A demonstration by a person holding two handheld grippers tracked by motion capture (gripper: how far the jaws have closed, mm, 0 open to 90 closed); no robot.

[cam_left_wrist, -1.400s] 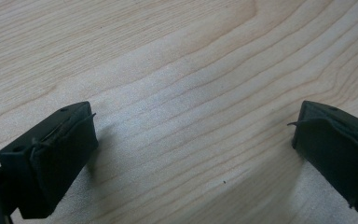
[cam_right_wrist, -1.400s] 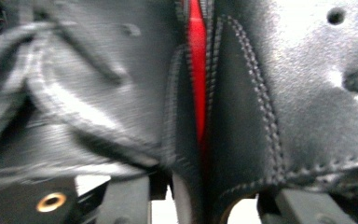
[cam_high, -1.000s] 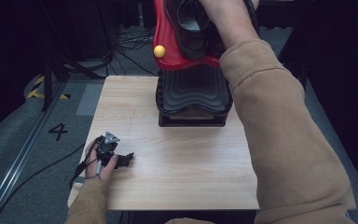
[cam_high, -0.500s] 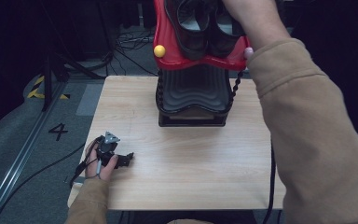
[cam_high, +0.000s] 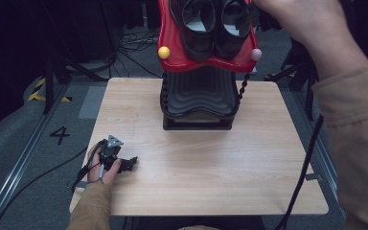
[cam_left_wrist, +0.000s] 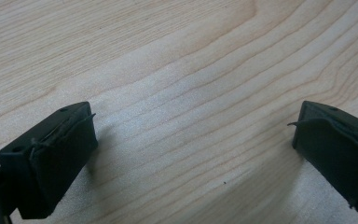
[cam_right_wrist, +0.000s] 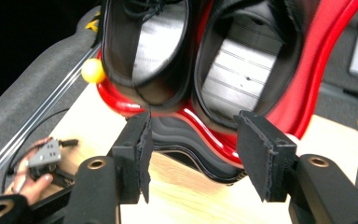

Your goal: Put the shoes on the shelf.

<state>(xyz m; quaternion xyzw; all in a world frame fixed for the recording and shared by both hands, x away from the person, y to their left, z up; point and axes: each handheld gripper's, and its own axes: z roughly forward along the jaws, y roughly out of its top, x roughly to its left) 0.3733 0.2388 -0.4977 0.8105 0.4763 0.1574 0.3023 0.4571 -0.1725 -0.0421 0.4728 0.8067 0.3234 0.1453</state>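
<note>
Risk 1: the 2 black shoes [cam_high: 215, 26] sit heels-out on the red rack [cam_high: 172, 45], which tops a black stand [cam_high: 197, 103] at the far middle of the tabletop [cam_high: 268, 167]. The right gripper [cam_right_wrist: 191, 154] hangs just before the right shoe's heel; its jaws have just been opening, stand apart and hold nothing. A sideways swing could knock a shoe or tip the stand.

Risk 2: its cable [cam_high: 304, 167] trails beside the right tabletop edge and could snag there.

Room: the left gripper [cam_high: 133, 163], jaws apart and empty, rests near the front-left corner. The middle and right of the tabletop are free.
</note>
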